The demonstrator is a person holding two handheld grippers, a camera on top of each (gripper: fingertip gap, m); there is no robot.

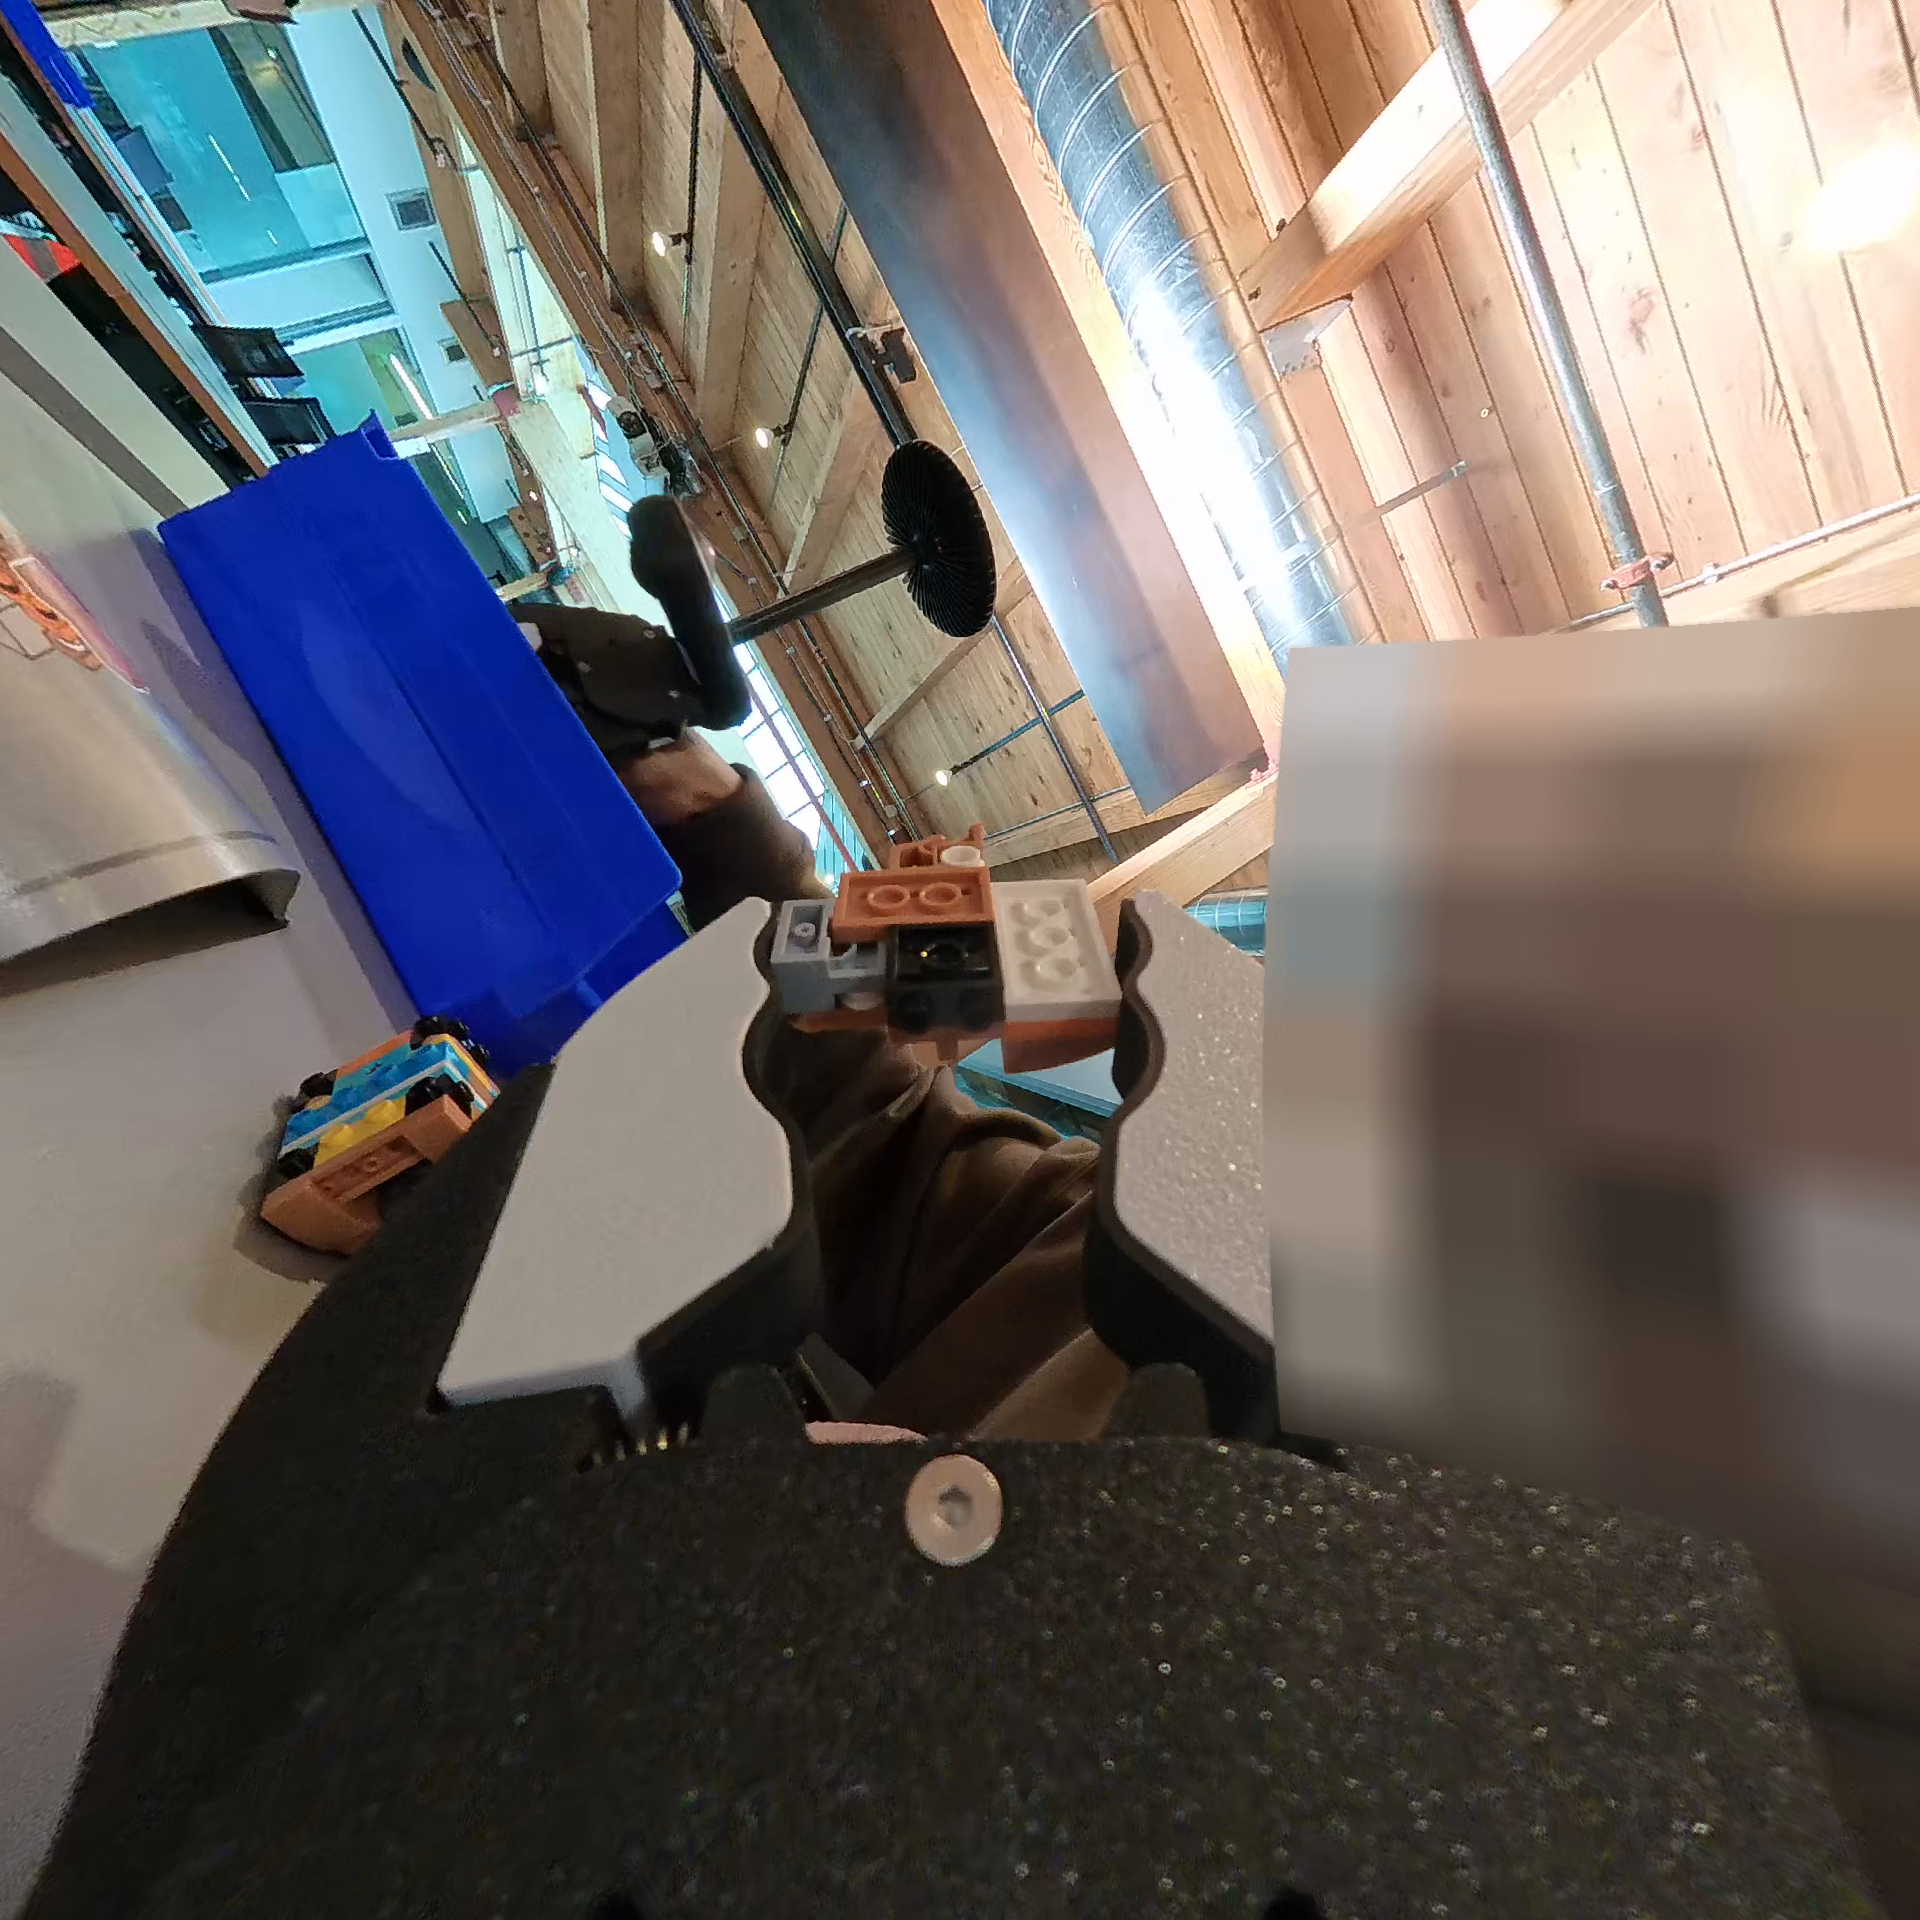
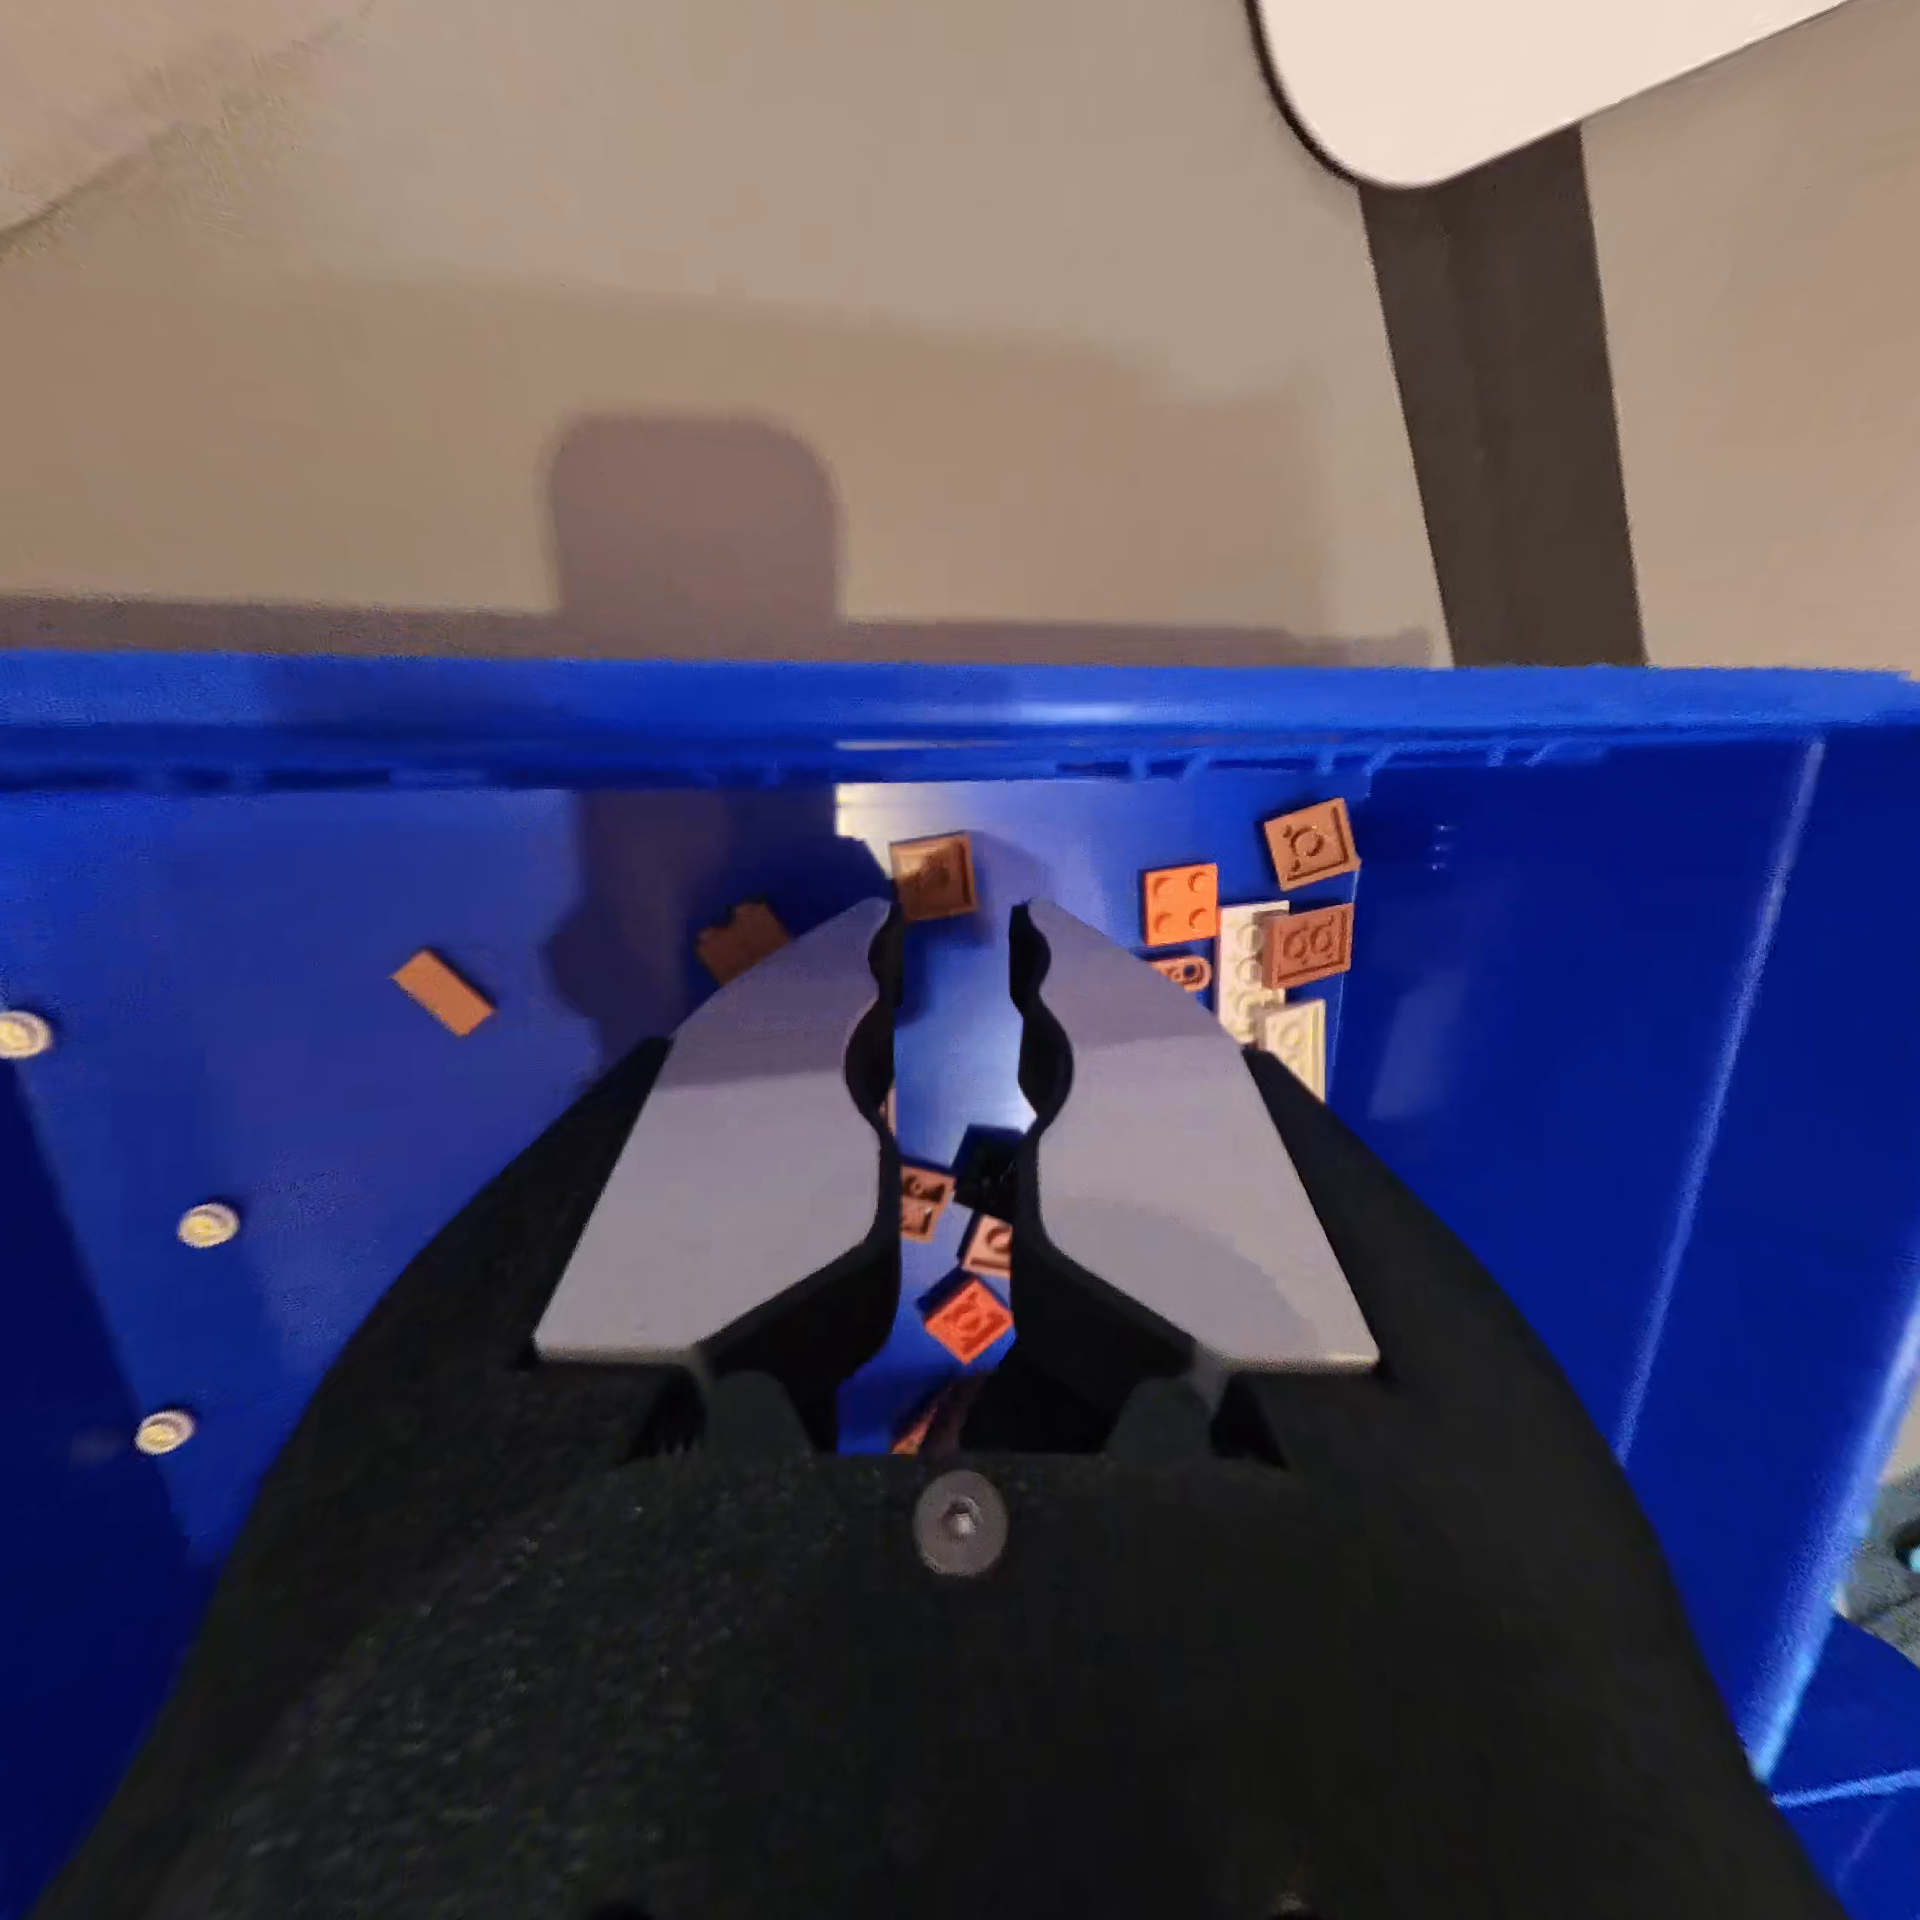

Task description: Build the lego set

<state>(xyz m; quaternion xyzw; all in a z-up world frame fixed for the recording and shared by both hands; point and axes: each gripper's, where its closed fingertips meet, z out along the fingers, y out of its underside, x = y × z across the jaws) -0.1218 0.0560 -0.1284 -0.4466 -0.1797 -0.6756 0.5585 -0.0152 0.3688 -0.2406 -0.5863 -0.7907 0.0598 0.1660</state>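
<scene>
1. The left gripper (image 1: 940,971) is being seen nearest the lens, clenched on a small part-built lego assembly (image 1: 940,961) of brown, grey, black and white pieces, which is being held up in the air, clear of the grey table (image 1: 156,1039).
2. The right gripper (image 2: 951,914) is being held inside the blue bin (image 2: 935,717), its jaws parted by a narrow gap and gripping nothing; a brown plate (image 2: 933,875) is lying just beyond the tips.
3. Loose pieces are being kept on the bin floor: an orange square plate (image 2: 1180,902), white plates (image 2: 1247,966) (bunched against the right wall) and a red piece (image 2: 966,1317) below the fingers.
4. A finished-looking colourful lego car (image 1: 379,1138) is resting on the table just beside the bin.
5. Risks are being judged thus: flat plates may be slid along the smooth floor rather than pinched, and the assembly may be twisted apart if it is squeezed off-centre.
6. Room is being limited by the bin's far and right walls; the floor to the left is being left more open.
</scene>
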